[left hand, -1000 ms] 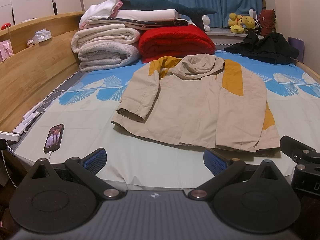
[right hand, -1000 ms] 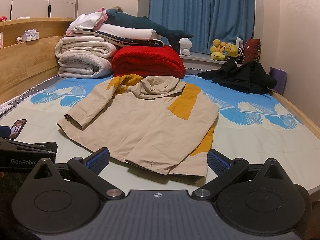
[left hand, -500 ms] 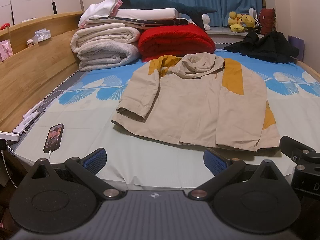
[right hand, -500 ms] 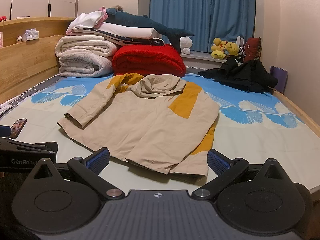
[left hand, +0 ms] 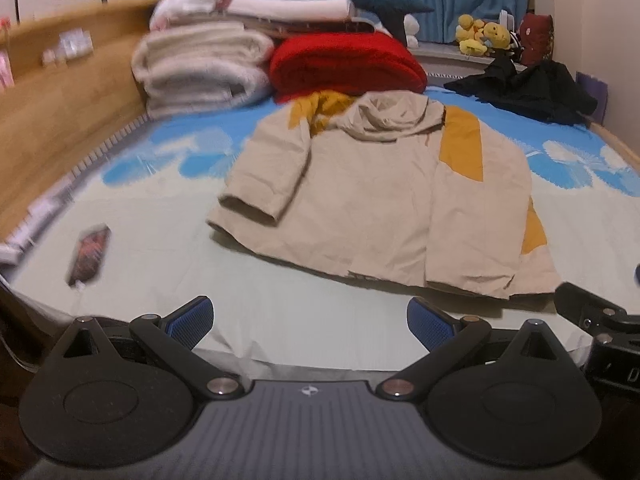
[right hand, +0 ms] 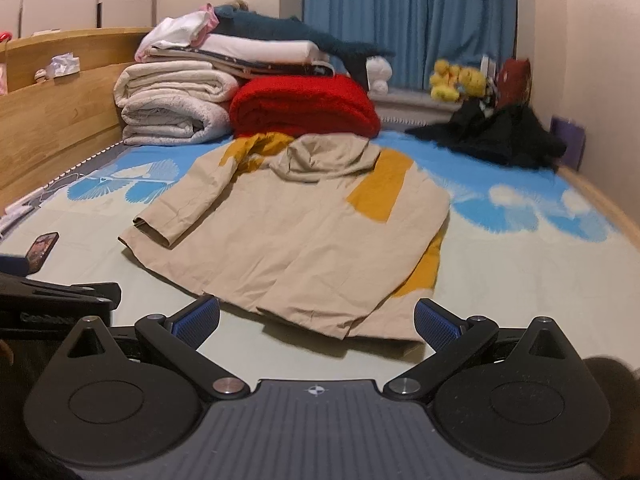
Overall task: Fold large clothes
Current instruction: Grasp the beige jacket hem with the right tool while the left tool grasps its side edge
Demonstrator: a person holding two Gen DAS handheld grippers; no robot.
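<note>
We hold both tools at the near edge of the bed (left hand: 132,280), and we take the beige jacket (left hand: 372,216) as our landmark: it lies flat on the sheet in the middle of the mattress, hood (left hand: 396,120) toward the far end, mustard panels showing at the shoulder and along its right side. One sleeve (left hand: 268,172) is folded in across the body on its left side, cuff lying on the front near the hem. Our left gripper (left hand: 310,322) hovers just short of the jacket's hem, its blue-padded fingers (left hand: 192,318) spread wide with nothing between them. Our right gripper (right hand: 318,320) sits before the hem's near corner, likewise released and empty, fingers (right hand: 436,324) apart; the cloth's edge lies just beyond the pads, and we cannot tell whether it touches them. Left of the jacket, near the bed's edge, a phone (right hand: 40,250) lies on the sheet. Behind the jacket's hood sits a red folded blanket (right hand: 304,106), and beside that a stack of white rolled quilts (right hand: 172,104) topped with a dark plush shark (right hand: 288,32). Beyond the jacket's right shoulder lies a heap of black clothing (right hand: 496,136), with yellow plush toys (right hand: 456,78) by the blue curtain (right hand: 408,20) behind it. The wooden headboard (right hand: 52,120) runs along the far left side.
</note>
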